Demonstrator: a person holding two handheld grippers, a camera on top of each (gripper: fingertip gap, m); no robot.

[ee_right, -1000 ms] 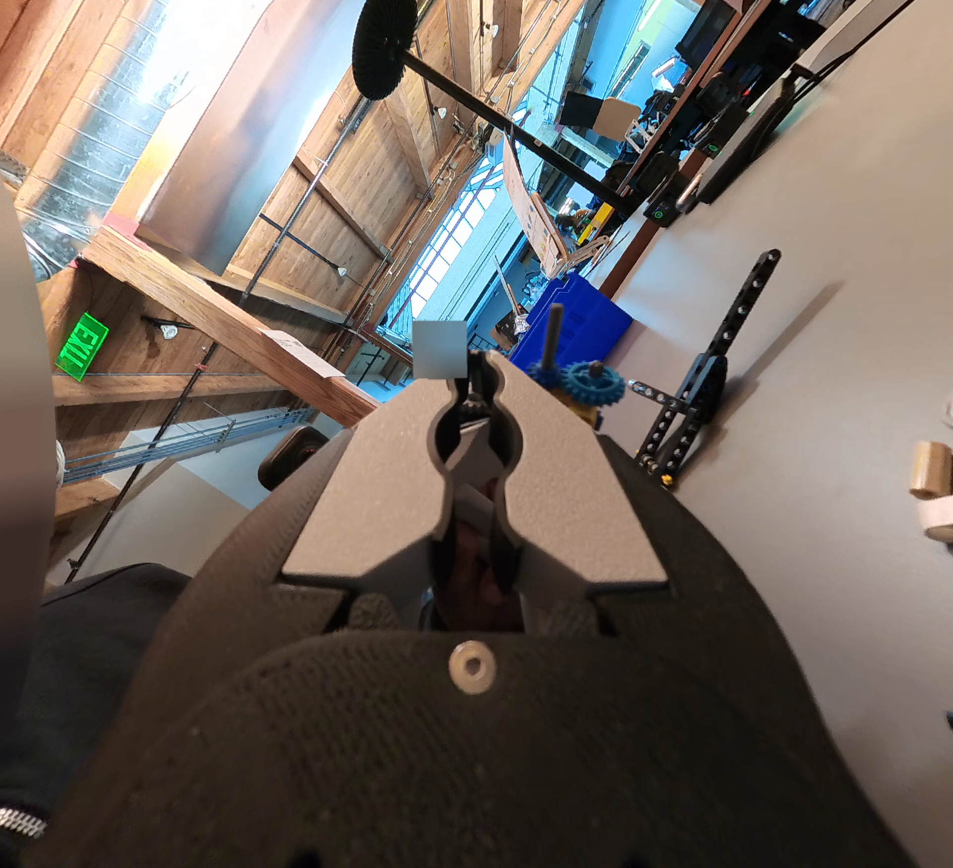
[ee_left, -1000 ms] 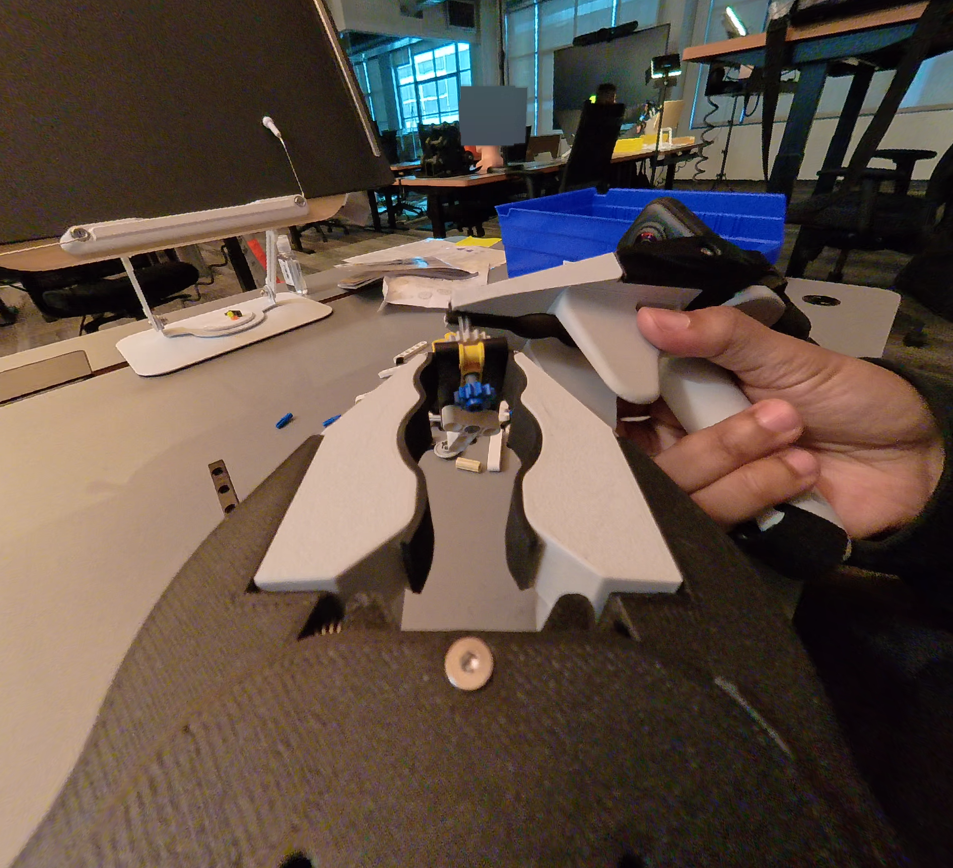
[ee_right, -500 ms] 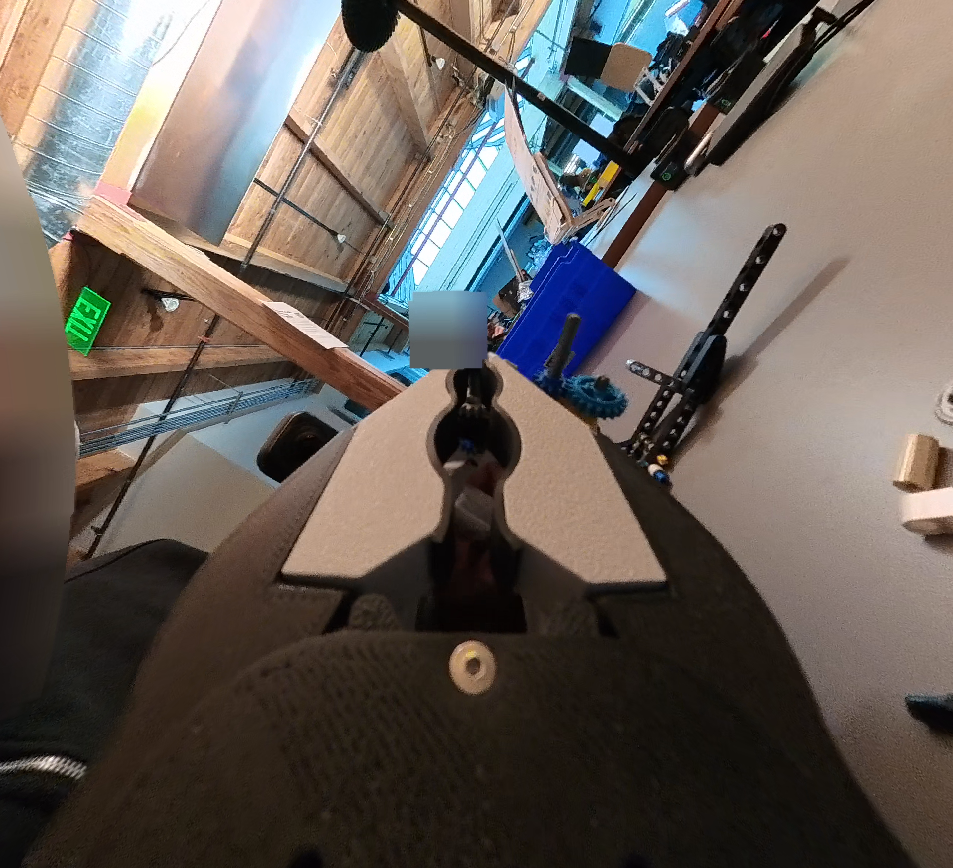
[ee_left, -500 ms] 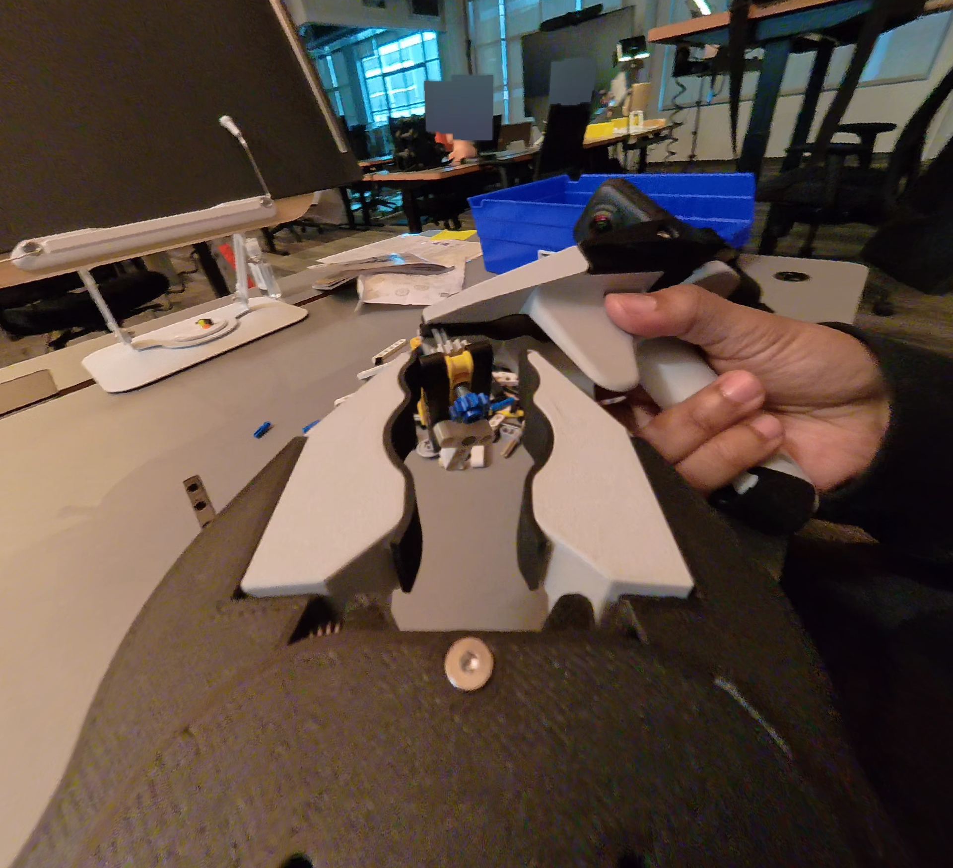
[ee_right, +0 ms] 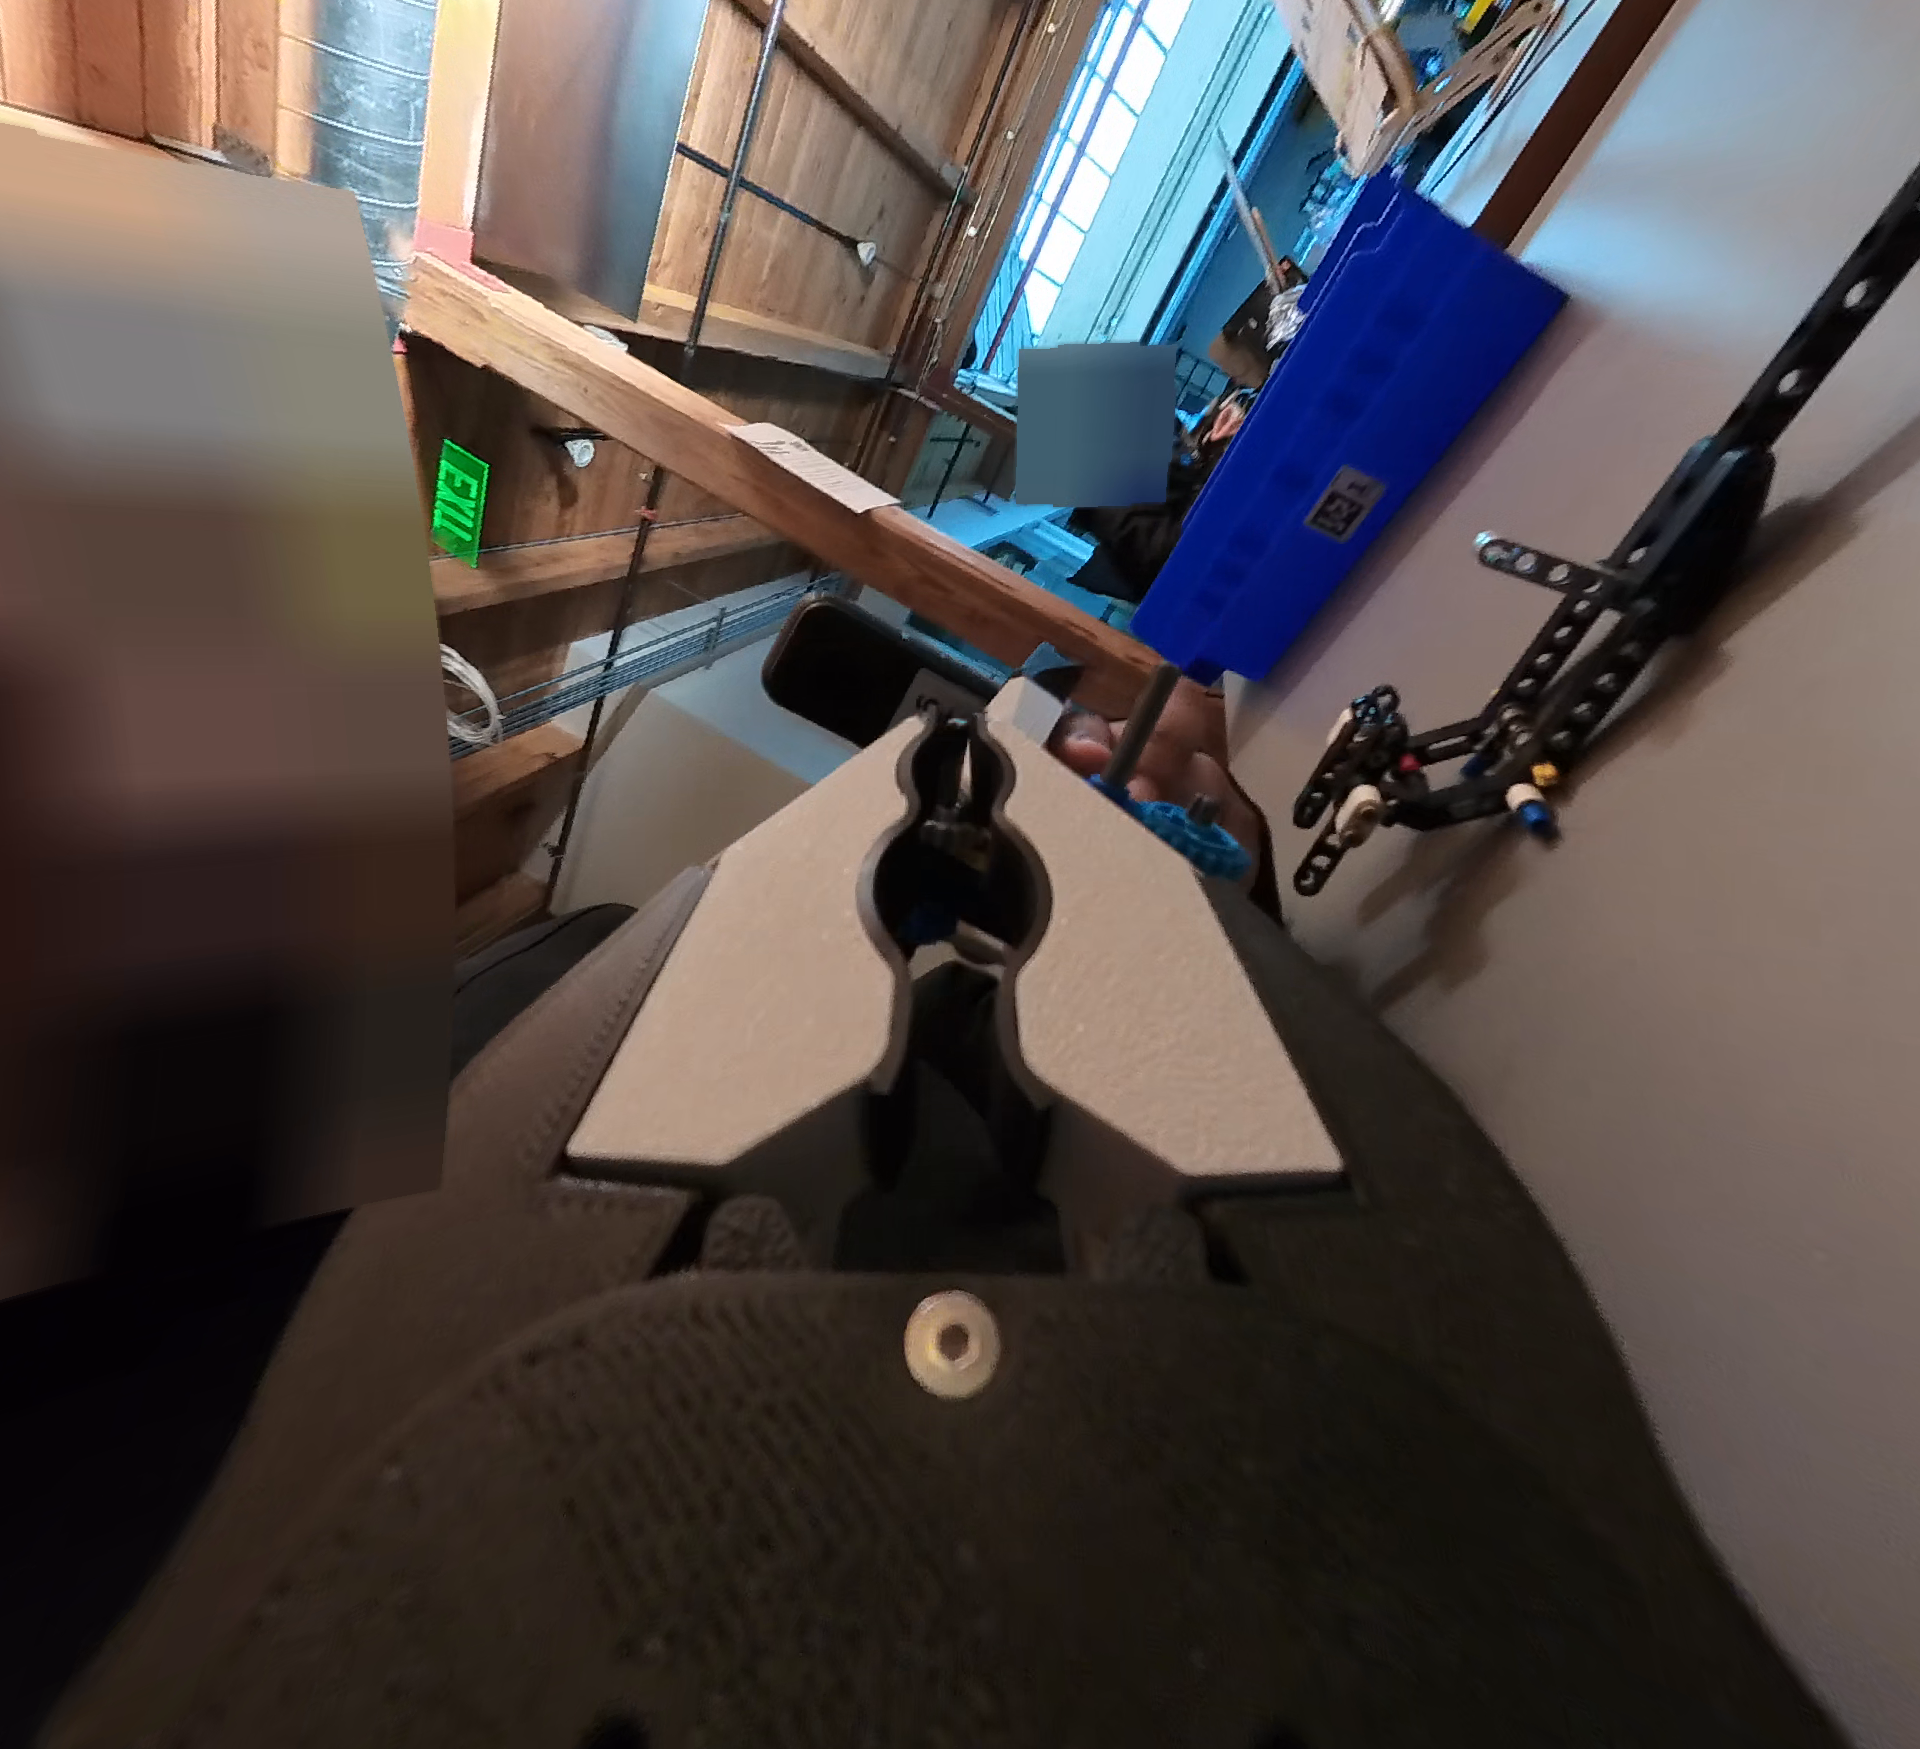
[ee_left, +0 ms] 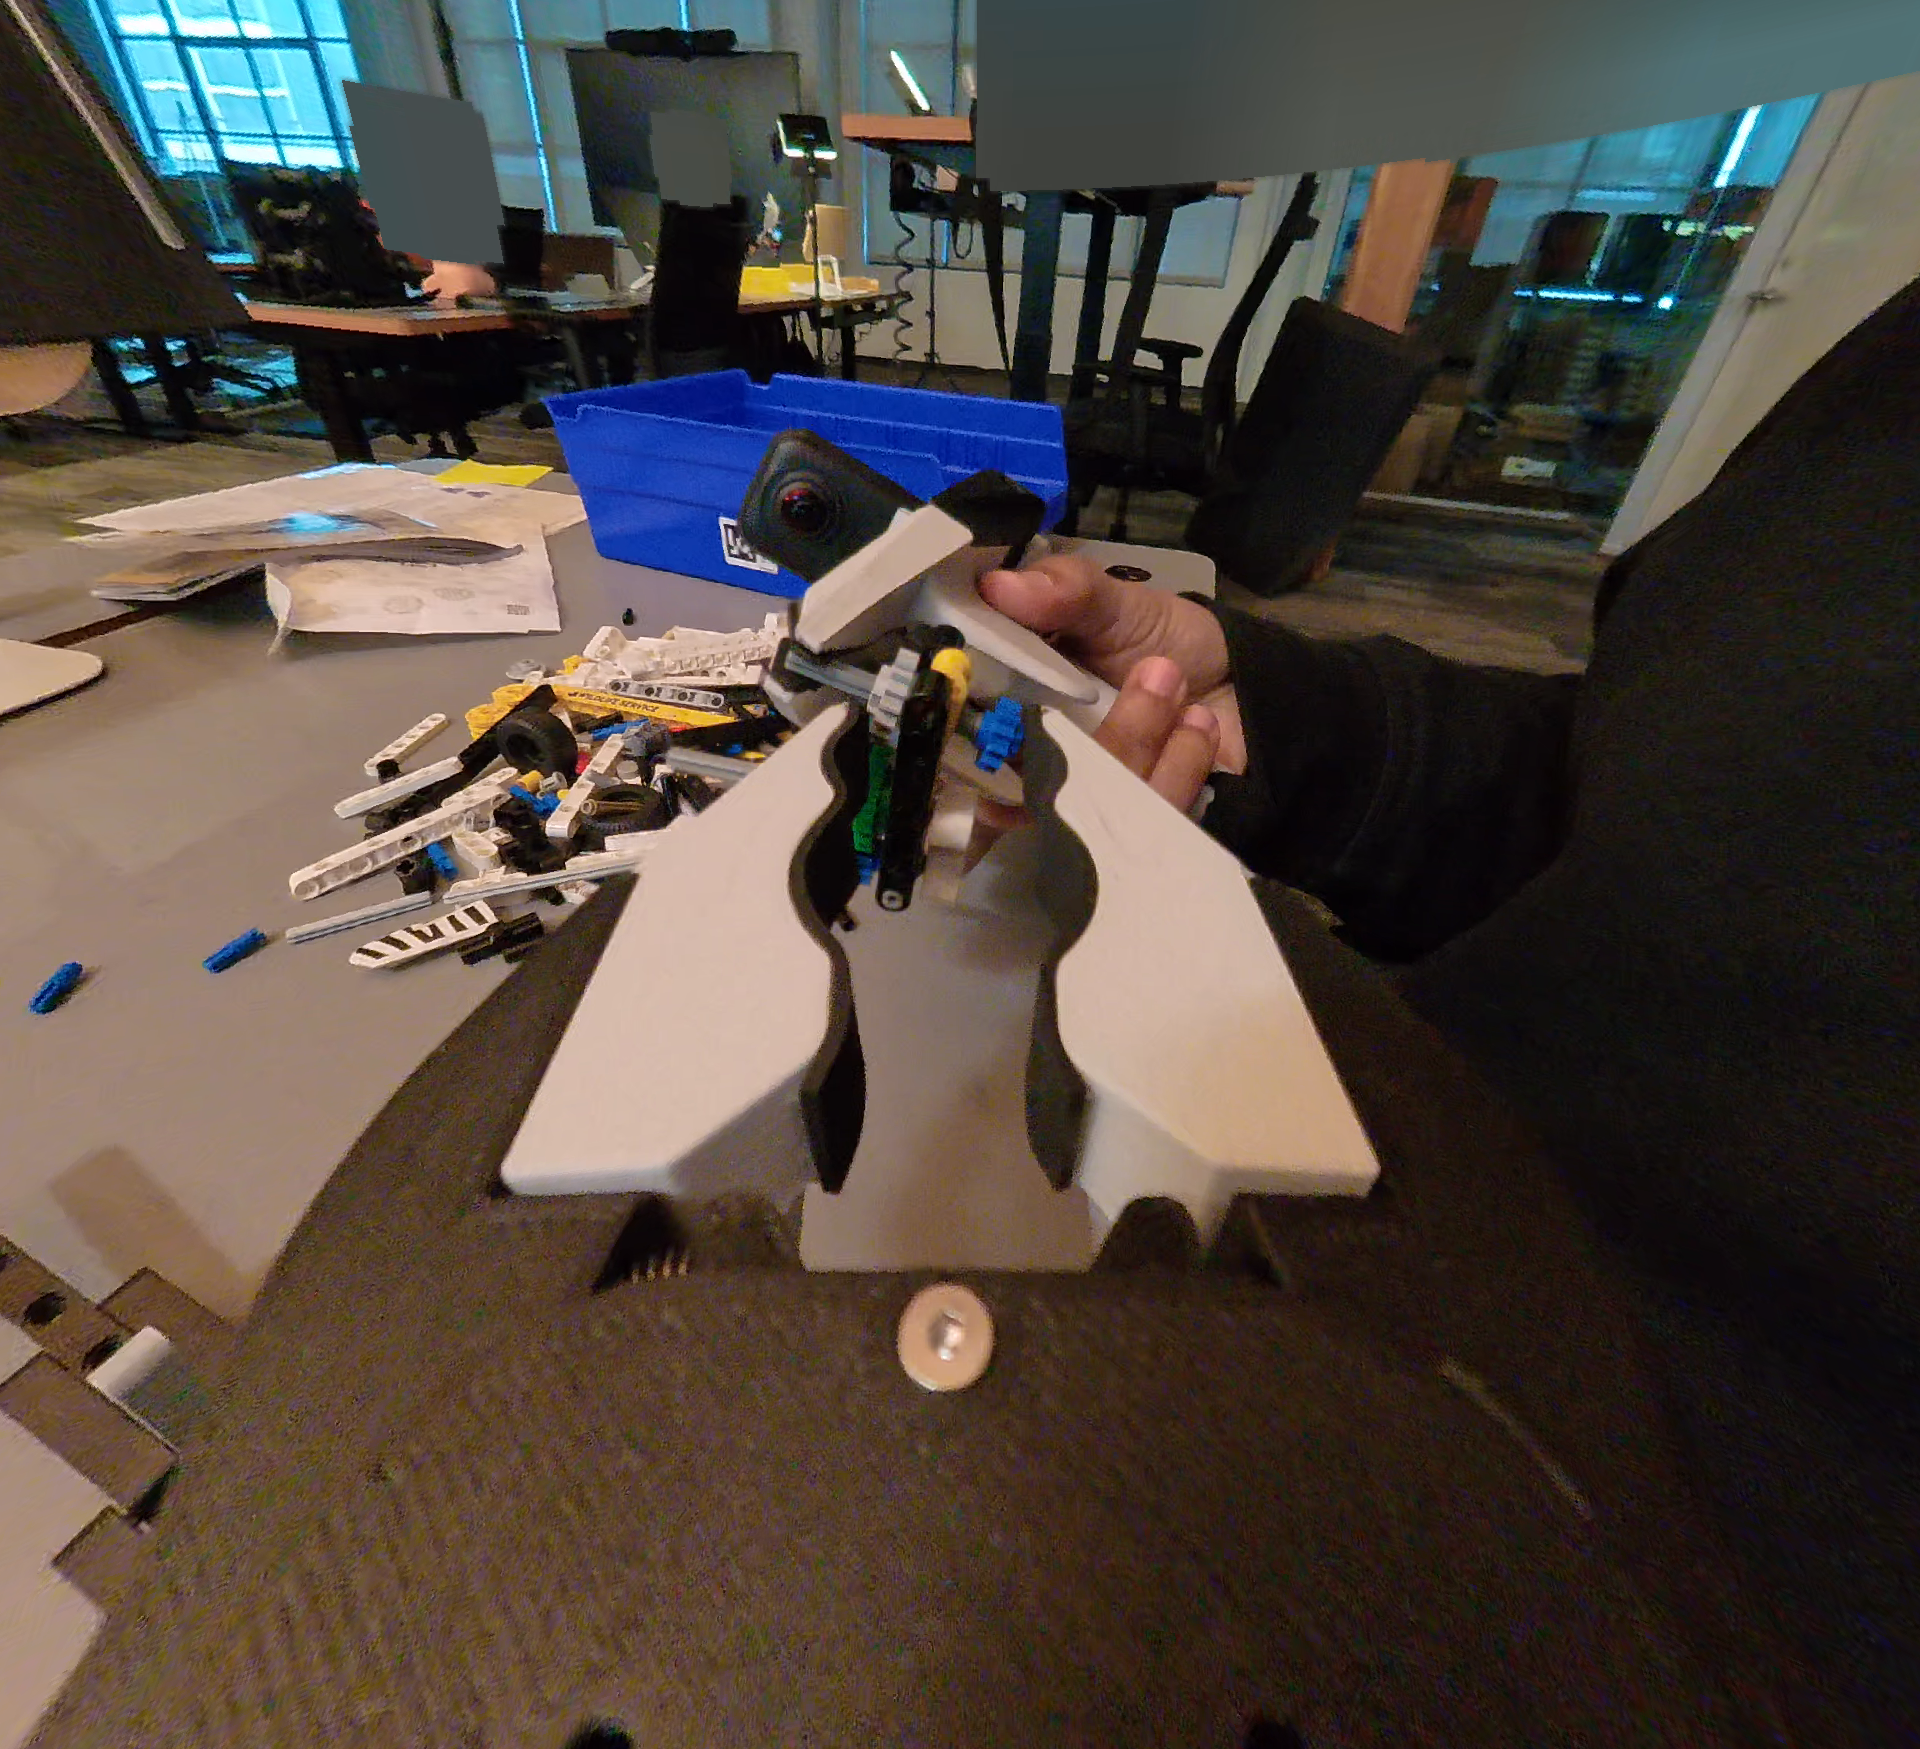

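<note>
A small toy brick assembly (ee_left: 914, 764), made of a black beam, a grey gear, a yellow part, a blue gear and green bits, sits between my left gripper's (ee_left: 935, 723) fingers. The gears touch both fingertips, so the left gripper is shut on it. My right gripper (ee_left: 821, 650), held by a hand (ee_left: 1122, 639), reaches in from behind and pinches the assembly's grey axle end. In the right wrist view my right gripper (ee_right: 954, 738) is shut on a thin dark part. The blue gear (ee_right: 1195, 842) and a grey axle (ee_right: 1143, 723) stand just right of its fingers.
A pile of loose white, black, yellow and blue bricks (ee_left: 540, 785) lies on the grey table (ee_left: 156, 764) to the left. A blue bin (ee_left: 665, 452) and papers (ee_left: 343, 556) lie behind it. A black beam frame (ee_right: 1558, 712) stands on the table near the bin (ee_right: 1351, 432).
The left gripper opened wider, then narrowed again on the assembly. Both grippers rose and turned right. The black beam now hangs upright between the left fingers. The right gripper stayed shut.
</note>
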